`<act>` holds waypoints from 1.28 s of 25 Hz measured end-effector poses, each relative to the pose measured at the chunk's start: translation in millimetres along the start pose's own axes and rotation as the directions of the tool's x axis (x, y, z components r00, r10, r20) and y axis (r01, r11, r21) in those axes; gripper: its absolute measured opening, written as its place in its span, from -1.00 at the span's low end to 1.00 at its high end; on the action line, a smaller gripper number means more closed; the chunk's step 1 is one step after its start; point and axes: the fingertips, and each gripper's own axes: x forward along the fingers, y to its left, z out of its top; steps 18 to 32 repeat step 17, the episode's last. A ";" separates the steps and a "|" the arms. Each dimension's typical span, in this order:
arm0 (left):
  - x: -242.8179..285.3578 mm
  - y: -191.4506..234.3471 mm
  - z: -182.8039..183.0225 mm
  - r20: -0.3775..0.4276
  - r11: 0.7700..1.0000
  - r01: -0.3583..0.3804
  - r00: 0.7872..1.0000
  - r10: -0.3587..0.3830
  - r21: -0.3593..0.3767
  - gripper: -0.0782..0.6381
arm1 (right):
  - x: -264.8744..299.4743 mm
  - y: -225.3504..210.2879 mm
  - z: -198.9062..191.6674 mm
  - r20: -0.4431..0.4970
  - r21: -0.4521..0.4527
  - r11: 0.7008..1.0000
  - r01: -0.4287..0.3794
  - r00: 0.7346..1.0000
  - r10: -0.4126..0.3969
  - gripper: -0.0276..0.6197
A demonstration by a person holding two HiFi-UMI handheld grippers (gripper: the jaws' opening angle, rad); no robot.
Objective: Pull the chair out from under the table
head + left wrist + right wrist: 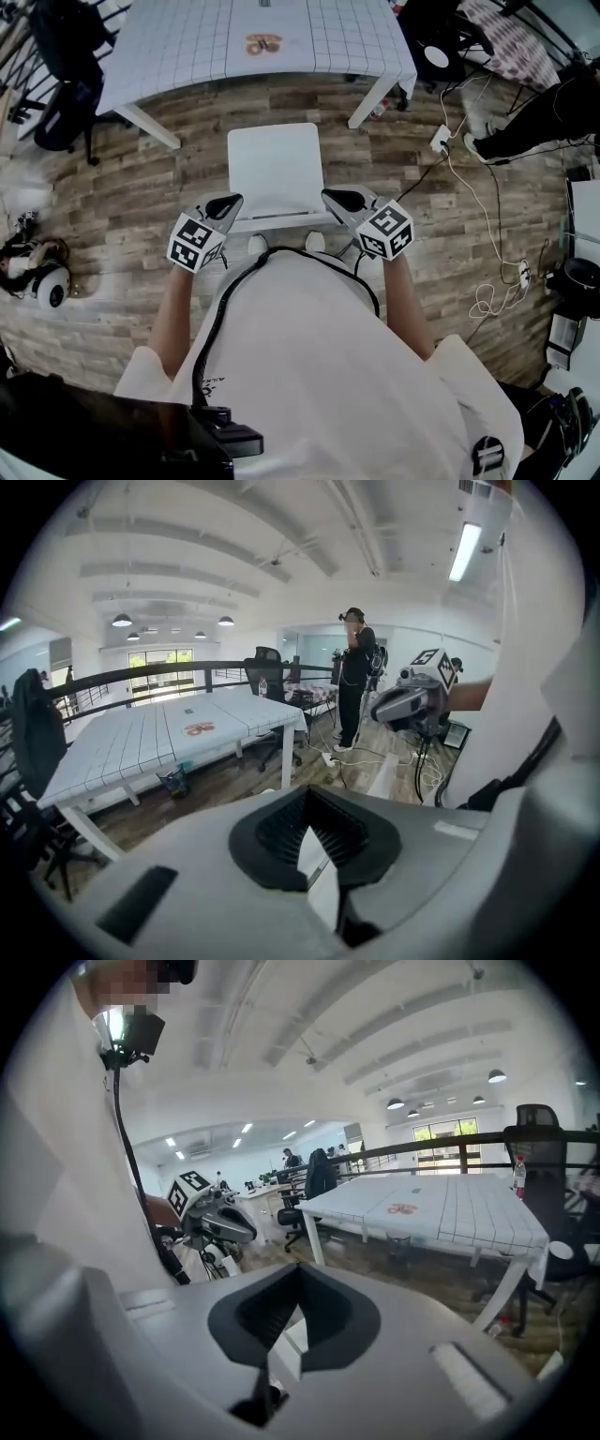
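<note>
L gripper [232, 201] & R gripper [330, 196]: both w/ jaws together, nothing in them, by the near corners of the white chair [275, 167]. Chair stands clear of the table [178, 47], on the wood floor [122, 206], just in front of the person [328, 375].
</note>
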 end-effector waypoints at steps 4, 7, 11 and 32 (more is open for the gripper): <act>1.3 1.8 -2.5 0.004 1.000 -0.009 1.000 0.009 -0.015 -0.76 | 2.8 1.2 -2.5 -0.020 -0.015 1.000 -0.004 1.000 0.004 -0.90; 4.4 0.8 -6.8 -0.025 1.000 -0.006 1.000 0.006 0.008 -0.76 | 4.9 0.2 1.7 -0.021 -0.021 1.000 -0.004 1.000 0.004 -0.90; 4.9 -7.0 -16.8 -0.042 1.000 -0.002 0.999 0.003 0.021 -0.76 | 7.7 6.0 -1.5 -0.029 -0.037 0.999 -0.007 1.000 0.006 -0.90; 6.6 -6.8 -20.3 -0.054 0.998 0.012 0.998 -0.009 0.053 -0.76 | 14.4 7.4 -0.4 -0.032 -0.044 0.999 -0.003 0.999 0.002 -0.90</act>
